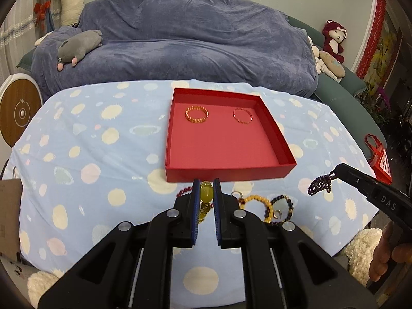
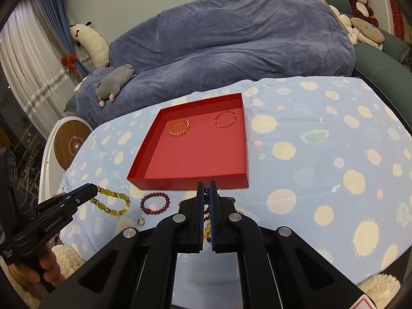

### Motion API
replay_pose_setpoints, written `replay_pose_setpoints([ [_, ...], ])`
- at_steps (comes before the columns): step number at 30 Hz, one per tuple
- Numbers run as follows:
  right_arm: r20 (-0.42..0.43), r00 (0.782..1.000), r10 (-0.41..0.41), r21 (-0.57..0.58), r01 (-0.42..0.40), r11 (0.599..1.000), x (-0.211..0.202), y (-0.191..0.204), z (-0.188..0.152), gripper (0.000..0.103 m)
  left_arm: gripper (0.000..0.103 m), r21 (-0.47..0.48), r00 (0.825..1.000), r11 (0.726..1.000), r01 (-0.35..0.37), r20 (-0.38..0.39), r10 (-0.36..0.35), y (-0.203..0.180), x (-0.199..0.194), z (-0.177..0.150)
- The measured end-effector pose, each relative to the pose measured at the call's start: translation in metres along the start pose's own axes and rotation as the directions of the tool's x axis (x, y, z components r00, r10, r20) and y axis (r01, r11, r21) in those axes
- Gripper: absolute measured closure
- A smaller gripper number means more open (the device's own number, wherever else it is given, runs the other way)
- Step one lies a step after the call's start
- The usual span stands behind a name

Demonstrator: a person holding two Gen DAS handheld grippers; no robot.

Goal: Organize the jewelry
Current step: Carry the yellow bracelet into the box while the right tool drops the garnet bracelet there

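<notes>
A red tray (image 1: 226, 173) (image 2: 190, 182) on the table holds a gold bracelet (image 1: 197, 114) (image 2: 180, 128) and a thin red bracelet (image 1: 242, 115) (image 2: 225, 119). My left gripper (image 1: 206, 185) (image 2: 94, 189) is shut on a yellow-green bead bracelet (image 1: 206, 195) (image 2: 113, 202) just in front of the tray. My right gripper (image 2: 206, 186) (image 1: 334, 171) is shut on a dark purple bead bracelet (image 1: 319, 184) (image 2: 206, 198), which hangs above the cloth to the right.
On the spotted blue cloth (image 1: 103, 154) lie a dark red bead bracelet (image 2: 155, 203), an amber bracelet (image 1: 257, 202), a dark bead bracelet (image 1: 283, 207) and small rings (image 2: 140, 221). A blue-covered sofa (image 1: 180, 38) with plush toys stands behind.
</notes>
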State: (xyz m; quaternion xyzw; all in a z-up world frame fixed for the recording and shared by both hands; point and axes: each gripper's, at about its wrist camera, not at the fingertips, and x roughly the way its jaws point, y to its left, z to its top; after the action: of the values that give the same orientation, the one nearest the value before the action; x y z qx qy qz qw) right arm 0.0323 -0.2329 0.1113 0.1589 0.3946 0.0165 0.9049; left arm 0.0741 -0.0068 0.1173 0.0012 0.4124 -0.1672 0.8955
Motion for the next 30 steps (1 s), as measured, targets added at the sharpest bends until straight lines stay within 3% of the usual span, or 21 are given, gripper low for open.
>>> replay_pose_setpoints([
  [7, 0.019, 1.0, 0.013, -0.028, -0.012, 1.0, 0.026, 0.002, 0.051, 0.099, 0.093, 0.04, 0.999, 0.999, 0.001, 0.044, -0.003, -0.006, 0.023, 0.055],
  [14, -0.029, 1.0, 0.0, -0.023, -0.001, 1.0, 0.075, -0.006, 0.081, 0.099, 0.093, 0.047, 1.0, 0.999, 0.0, 0.023, -0.001, -0.012, 0.076, 0.088],
  [25, -0.206, 0.978, -0.022, -0.046, 0.013, 0.999, 0.159, -0.008, 0.088, 0.099, 0.093, 0.011, 0.997, 1.0, 0.0, -0.079, 0.001, 0.001, 0.155, 0.094],
  [30, -0.212, 0.977, -0.019, -0.021, 0.015, 1.0, 0.191, -0.008, 0.1, 0.098, 0.093, 0.0, 0.996, 1.0, -0.021, -0.092, 0.021, 0.006, 0.178, 0.102],
])
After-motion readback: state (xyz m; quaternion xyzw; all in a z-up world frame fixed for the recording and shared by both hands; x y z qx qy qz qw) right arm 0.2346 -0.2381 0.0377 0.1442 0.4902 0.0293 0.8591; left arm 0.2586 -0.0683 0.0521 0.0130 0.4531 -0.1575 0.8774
